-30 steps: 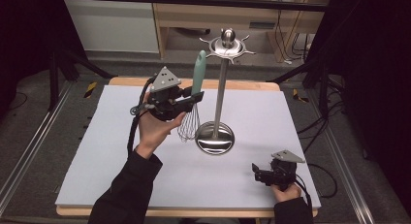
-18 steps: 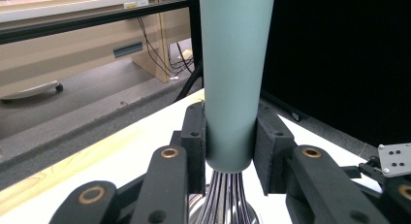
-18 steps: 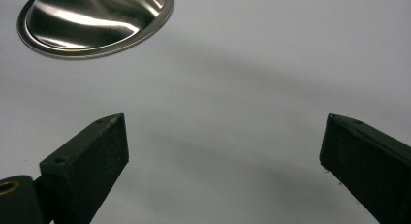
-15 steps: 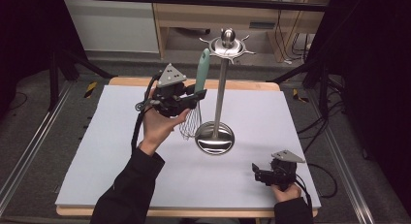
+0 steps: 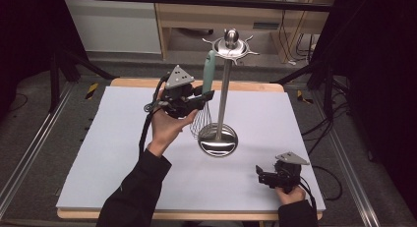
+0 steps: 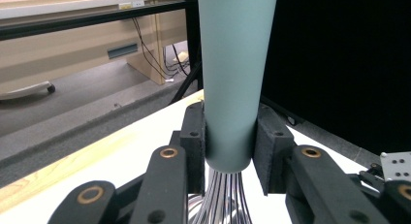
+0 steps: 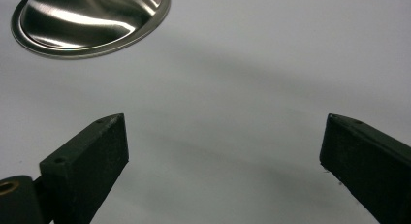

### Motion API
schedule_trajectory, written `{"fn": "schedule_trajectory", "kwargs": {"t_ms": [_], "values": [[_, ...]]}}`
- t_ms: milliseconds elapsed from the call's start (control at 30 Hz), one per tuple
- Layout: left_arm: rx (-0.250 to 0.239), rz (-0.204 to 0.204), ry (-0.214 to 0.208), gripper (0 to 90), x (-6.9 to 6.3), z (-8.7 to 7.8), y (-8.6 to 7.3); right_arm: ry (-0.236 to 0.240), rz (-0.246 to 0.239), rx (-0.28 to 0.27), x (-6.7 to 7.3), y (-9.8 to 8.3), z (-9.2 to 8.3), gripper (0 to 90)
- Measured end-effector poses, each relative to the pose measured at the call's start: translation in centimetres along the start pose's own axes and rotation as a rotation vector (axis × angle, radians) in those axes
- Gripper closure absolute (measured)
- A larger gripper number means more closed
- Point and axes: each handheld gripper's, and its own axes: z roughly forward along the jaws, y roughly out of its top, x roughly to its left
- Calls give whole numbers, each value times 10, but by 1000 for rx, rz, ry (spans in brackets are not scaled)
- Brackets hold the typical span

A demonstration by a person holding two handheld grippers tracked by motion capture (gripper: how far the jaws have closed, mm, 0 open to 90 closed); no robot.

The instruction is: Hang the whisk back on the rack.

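— Whisk (image 5: 207, 84) first: where was it?
— It stood upright just beside the pole of the steel utensil stand (image 5: 223, 89), toward the far edge of the tabletop (image 5: 98, 153). Its pale green handle pointed up toward the stand's crown of hooks, and its wire loops hung down close above the stand's round base, near the middle of the tabletop.
— Hooked on?
— I could not tell whether the handle's top was on a hook.
— And the left gripper (image 5: 199, 99)?
— It was pinching the whisk. In the left gripper view, the left gripper (image 6: 228, 136) had one black pad pressed against each side of the handle's lower end (image 6: 231, 78), with the wires fanning out below.
— Who held it?
— A person's left hand (image 5: 167, 126), in a dark sleeve, raised above the tabletop.
— And the right gripper (image 5: 259, 177)?
— It sat low near the tabletop's near right corner, held in the person's right hand (image 5: 289, 193), well apart from the whisk. In the right gripper view, the right gripper (image 7: 225, 144) had its jaws spread wide over bare tabletop, nothing between them, with the stand's shiny base (image 7: 92, 20) at the upper left.
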Motion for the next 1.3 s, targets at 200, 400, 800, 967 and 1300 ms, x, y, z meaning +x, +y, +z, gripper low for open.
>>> {"fn": "schedule_trajectory", "kwargs": {"t_ms": [200,400,800,967,1300], "values": [[-23,17,14,683,0,6,-2,-7,-4,3,0,0,1,40],[-40,20,26,681,-1,10,-3,-13,-3,6,0,0,1,40],[-59,18,26,579,4,2,-8,-19,0,8,-1,-1,1,40],[-56,32,32,536,5,-6,-14,-13,-6,18,-1,-2,2,41],[-54,2,24,436,13,-28,-45,-22,-4,28,-2,-2,2,41]]}}
